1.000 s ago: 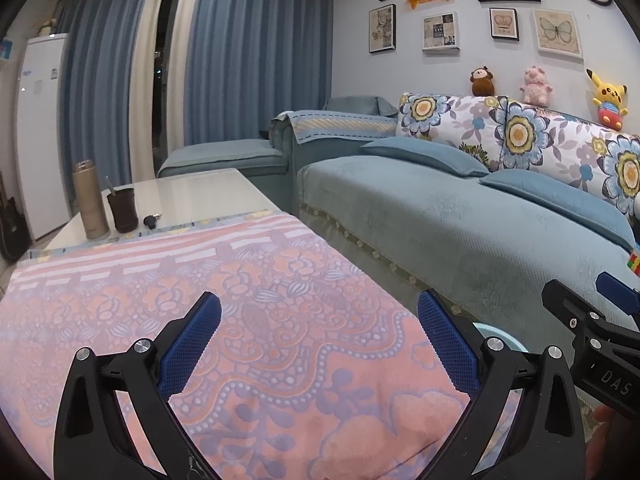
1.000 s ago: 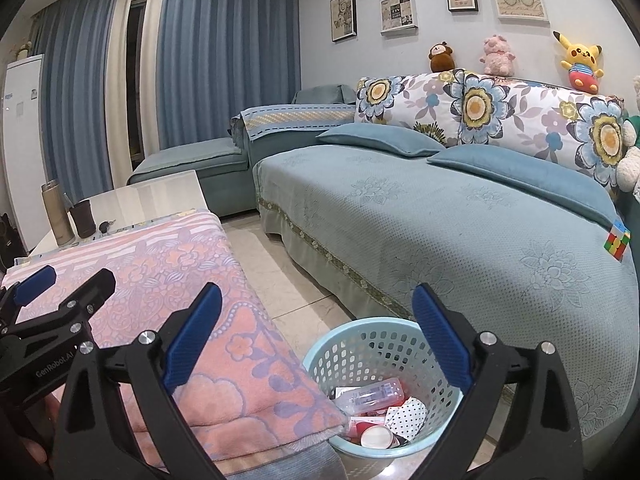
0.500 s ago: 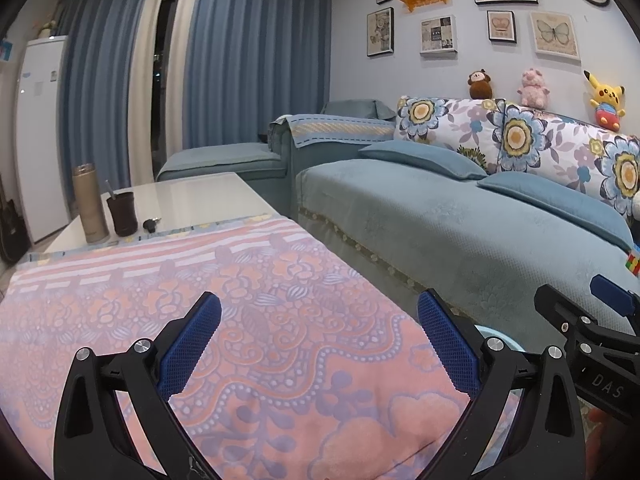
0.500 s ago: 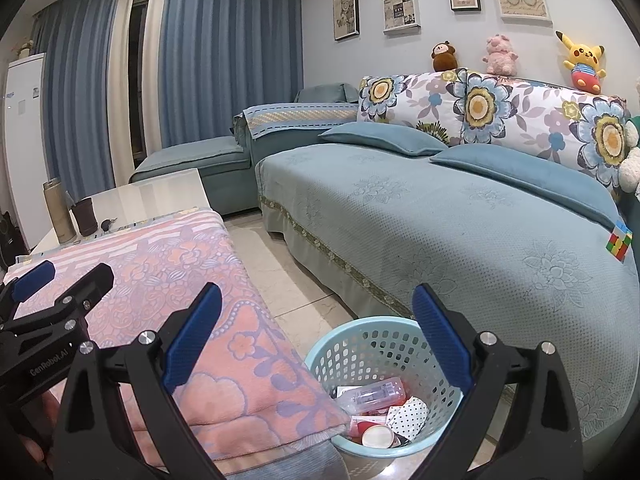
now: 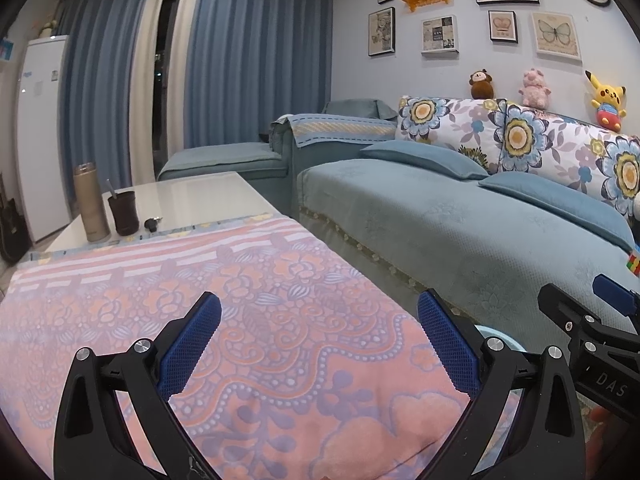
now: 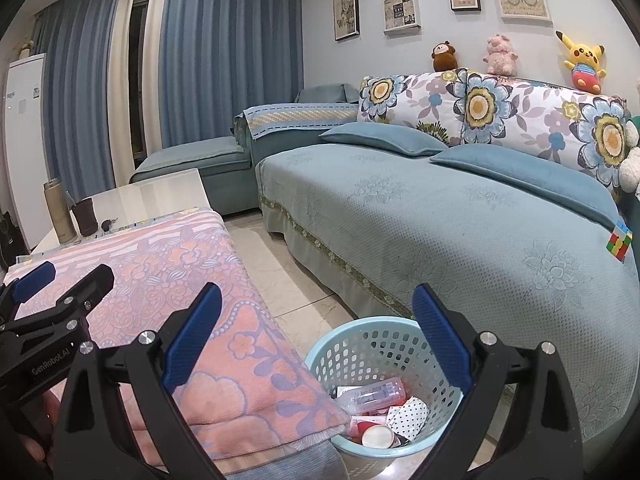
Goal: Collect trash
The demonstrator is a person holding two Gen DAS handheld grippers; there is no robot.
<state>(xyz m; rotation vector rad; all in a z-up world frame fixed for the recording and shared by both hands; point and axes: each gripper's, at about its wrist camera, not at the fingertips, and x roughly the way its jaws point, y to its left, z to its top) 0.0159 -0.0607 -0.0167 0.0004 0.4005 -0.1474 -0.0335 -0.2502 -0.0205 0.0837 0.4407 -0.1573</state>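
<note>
Two grippers are in view, both with fingers spread wide and nothing held between the blue pads. At far left a white refrigerator (image 5: 40,136) stands beside the blue curtains (image 5: 256,60). On the bare far end of the white table (image 5: 192,196) stand a tan tumbler (image 5: 91,202), a dark cup (image 5: 124,213) just beside it, and a small dark object, too small to identify, near the cup. A pink floral cloth (image 5: 256,320) covers the near part of the table. The left gripper (image 5: 318,350) hangs above this cloth, apart from it. Right of the table, across a strip of tiled floor (image 6: 288,280), a light blue perforated basket (image 6: 360,336) sits on the floor just beside the cloth's corner and near the sofa skirt. The collected trash (image 6: 380,408) lies inside the basket: a clear plastic bottle (image 6: 374,391), a dotted wrapper (image 6: 408,416), a round white lid (image 6: 378,436) and red-and-white packaging. The right gripper (image 6: 316,340) hangs above the basket's near rim, its left pad over the cloth edge and its right pad over the basket. Further right runs the teal sofa (image 6: 440,232) with floral cushions (image 6: 480,108), three plush toys on its back, and a colour cube (image 6: 619,245) on the seat at far right
</note>
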